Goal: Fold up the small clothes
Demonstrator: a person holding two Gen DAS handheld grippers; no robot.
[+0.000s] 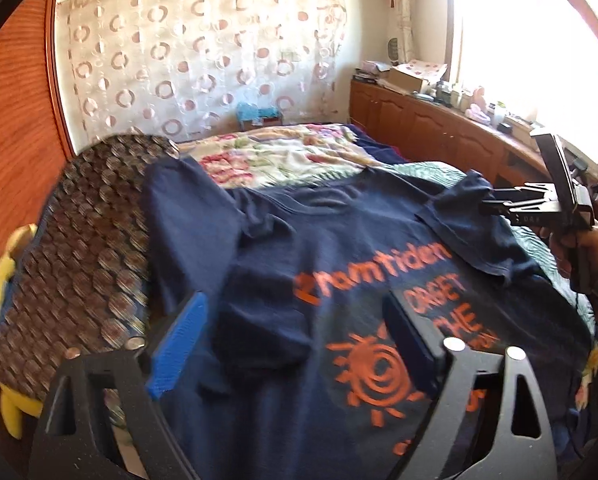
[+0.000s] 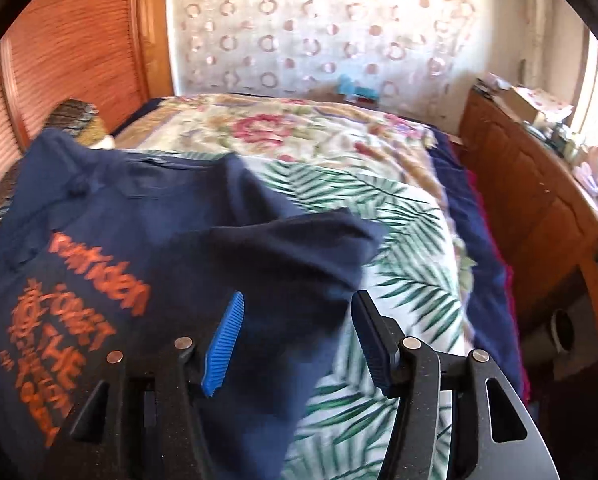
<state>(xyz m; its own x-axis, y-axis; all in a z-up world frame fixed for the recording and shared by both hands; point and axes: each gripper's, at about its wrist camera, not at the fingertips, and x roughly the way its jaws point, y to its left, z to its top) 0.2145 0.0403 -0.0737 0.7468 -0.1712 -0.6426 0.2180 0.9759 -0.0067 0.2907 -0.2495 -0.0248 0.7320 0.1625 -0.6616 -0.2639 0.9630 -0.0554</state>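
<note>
Navy T-shirt (image 1: 339, 248) spread print-up on the bed (image 1: 283, 152), orange lettering and a sun print facing the ceiling, collar toward 12 o'clock. One sleeve folded inward over the chest at about 9 o'clock of the print; the other sleeve (image 2: 283, 248) lying over the shoulder area at about 2 o'clock in the left wrist view, rumpled and partly raised.

Left gripper (image 1: 299, 344) wide apart, low over the shirt's lower chest, blue pads (image 1: 179, 344) on either side of the folded-in sleeve's cuff; nothing pinched, cloth lying loose between the jaws.

Right gripper (image 2: 299, 336) about half spread, jaws clear of the fabric, pads not pressing on the cloth; sleeve lying just ahead of and between the fingers, whether brushing them cannot be told through the blur. Same gripper seen from the left wrist camera at 3 o'clock, fingertips at the sleeve's edge, a hand (image 1: 571, 248) around its handle.

Under the shirt, a leaf-print cover (image 2: 411, 264); beyond it at 12 o'clock, a flowered quilt (image 2: 283, 132). A patterned cushion (image 1: 99, 240) at 9 o'clock beside the shirt. Wooden cabinets (image 1: 427, 128) at 2 o'clock under a bright window (image 1: 539, 48).
</note>
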